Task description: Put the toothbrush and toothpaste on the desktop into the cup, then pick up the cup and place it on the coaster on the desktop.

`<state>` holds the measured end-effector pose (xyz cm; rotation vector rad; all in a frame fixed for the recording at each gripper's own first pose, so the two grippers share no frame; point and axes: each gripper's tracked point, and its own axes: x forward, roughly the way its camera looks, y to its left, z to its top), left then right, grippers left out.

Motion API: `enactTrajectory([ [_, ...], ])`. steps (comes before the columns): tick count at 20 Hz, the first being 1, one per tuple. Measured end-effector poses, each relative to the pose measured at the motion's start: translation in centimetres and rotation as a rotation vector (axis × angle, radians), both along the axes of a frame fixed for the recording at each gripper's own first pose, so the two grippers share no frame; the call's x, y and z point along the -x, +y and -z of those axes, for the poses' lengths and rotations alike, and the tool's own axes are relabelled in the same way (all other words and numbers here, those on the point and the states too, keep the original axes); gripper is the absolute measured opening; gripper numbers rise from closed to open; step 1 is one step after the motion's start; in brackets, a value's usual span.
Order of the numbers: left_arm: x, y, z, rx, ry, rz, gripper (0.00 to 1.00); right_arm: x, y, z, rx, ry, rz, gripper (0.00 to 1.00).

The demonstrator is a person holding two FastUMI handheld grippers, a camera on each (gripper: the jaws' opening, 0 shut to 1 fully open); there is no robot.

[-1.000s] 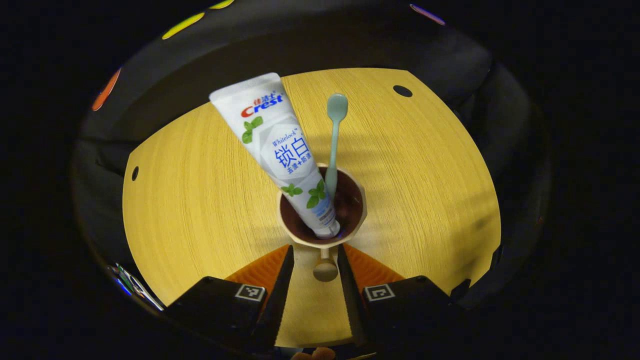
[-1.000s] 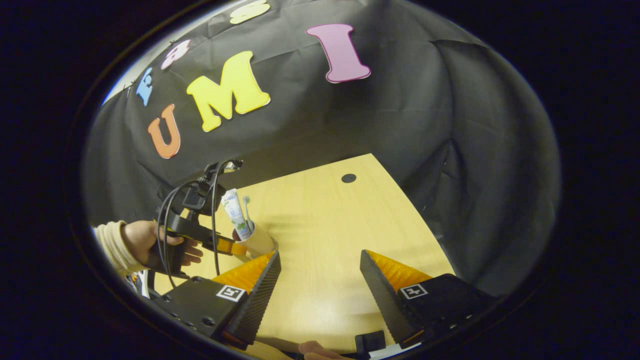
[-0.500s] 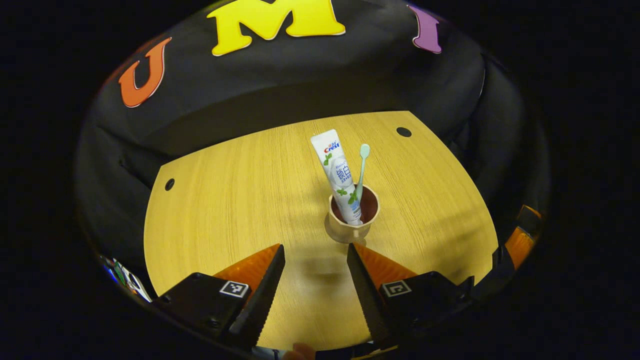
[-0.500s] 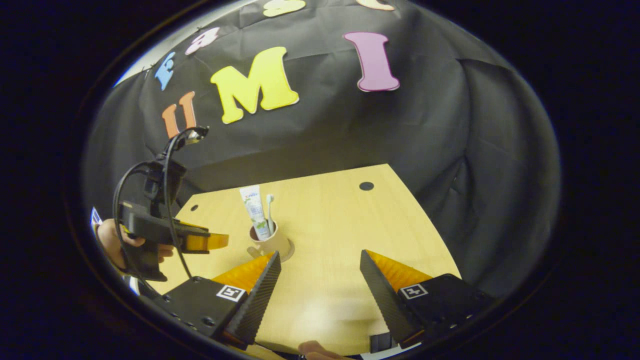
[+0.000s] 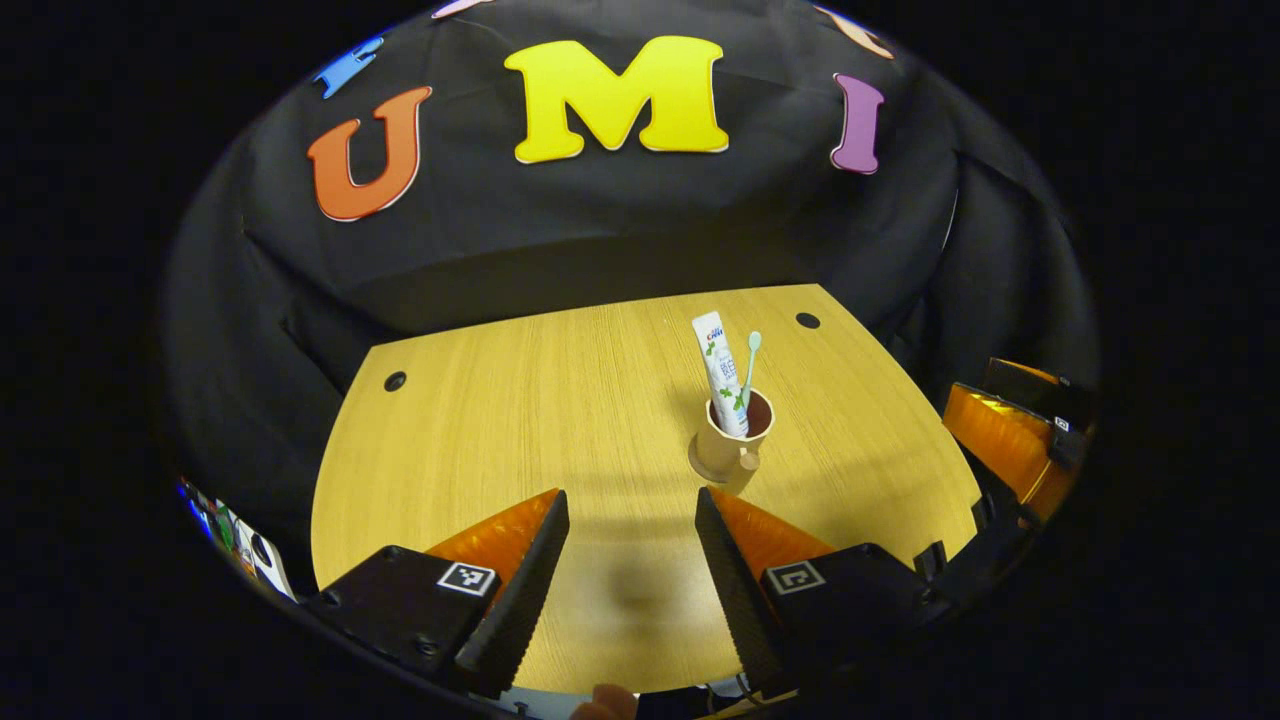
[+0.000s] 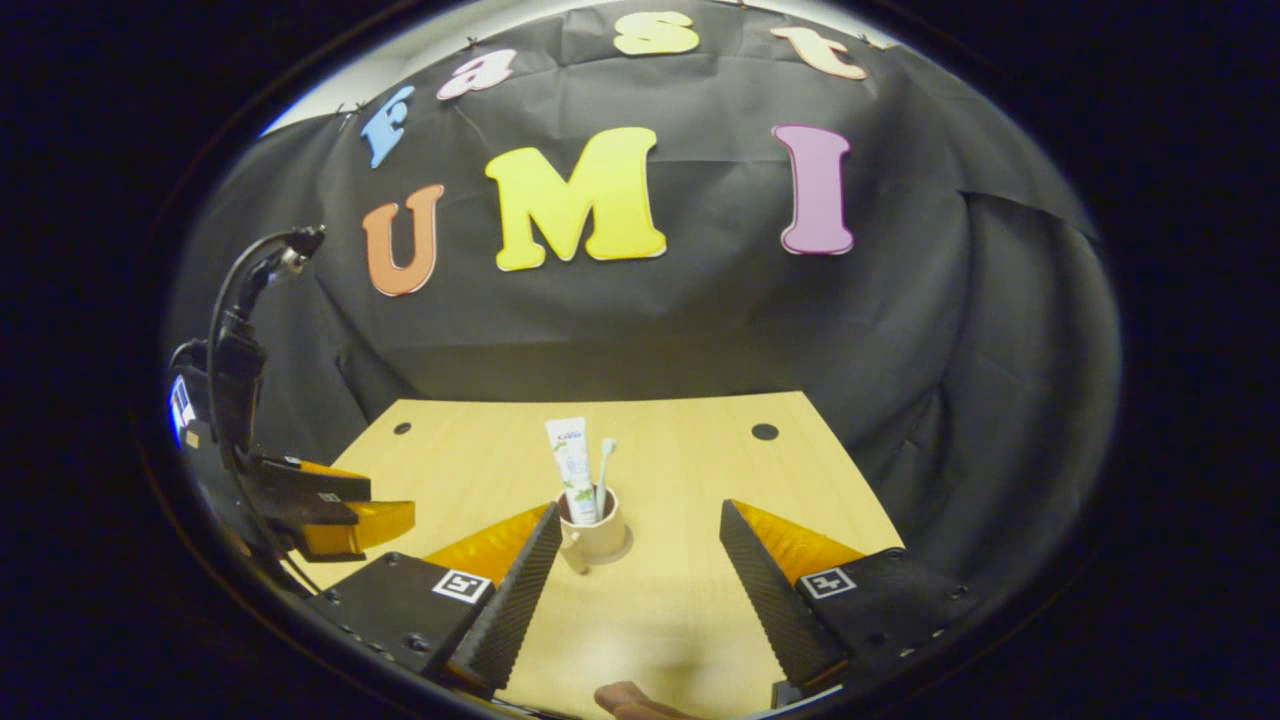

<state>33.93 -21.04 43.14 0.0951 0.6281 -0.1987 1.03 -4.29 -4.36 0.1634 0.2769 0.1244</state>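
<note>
Standing on a round tan coaster (image 5: 712, 470) on the pale wooden desktop (image 5: 520, 430), the beige handled cup (image 5: 733, 445) holds a white toothpaste tube (image 5: 722, 375) and mint toothbrush (image 5: 749, 365); it looks light, rigid, best grasped by its handle. Nearer than the cup, left gripper (image 5: 628, 550) and right gripper (image 6: 640, 560) gape empty.

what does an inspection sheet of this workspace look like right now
surface: wooden desktop, bare apart from the cup
job's things: toothpaste and toothbrush stand in the cup; cup sits on the coaster
clutter: nothing seen
grippers: left gripper open, holding nothing; right gripper open, holding nothing; both apart from the cup
cables: black cable loops above the left gripper
surroundings: black cloth wall
</note>
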Motion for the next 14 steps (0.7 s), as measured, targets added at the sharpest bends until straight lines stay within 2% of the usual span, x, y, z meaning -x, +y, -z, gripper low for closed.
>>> enactTrajectory([
  [4, 2.1, 3.7, -2.8, 0.018, -0.121, -0.055, 0.83, 1.6, 3.7, -1.4, 0.036, -0.047, -0.014, 0.99],
  [6, 3.6, 6.2, -3.8, 0.022, -0.188, -0.105, 0.83, 2.5, 5.2, -2.0, 0.053, -0.083, -0.002, 0.93],
  [7, 4.5, 6.8, -4.1, 0.04, -0.218, -0.113, 0.83, 2.8, 5.8, -2.1, 0.059, -0.091, 0.004, 0.96],
  [9, 5.7, 7.2, -4.4, 0.085, -0.257, -0.104, 0.82, 3.6, 7.1, -1.8, 0.079, -0.094, 0.009, 0.96],
  [14, 6.3, 10.8, -6.0, 0.101, -0.359, -0.119, 0.83, 5.4, 10.4, -1.0, 0.136, -0.092, 0.002, 0.96],
])
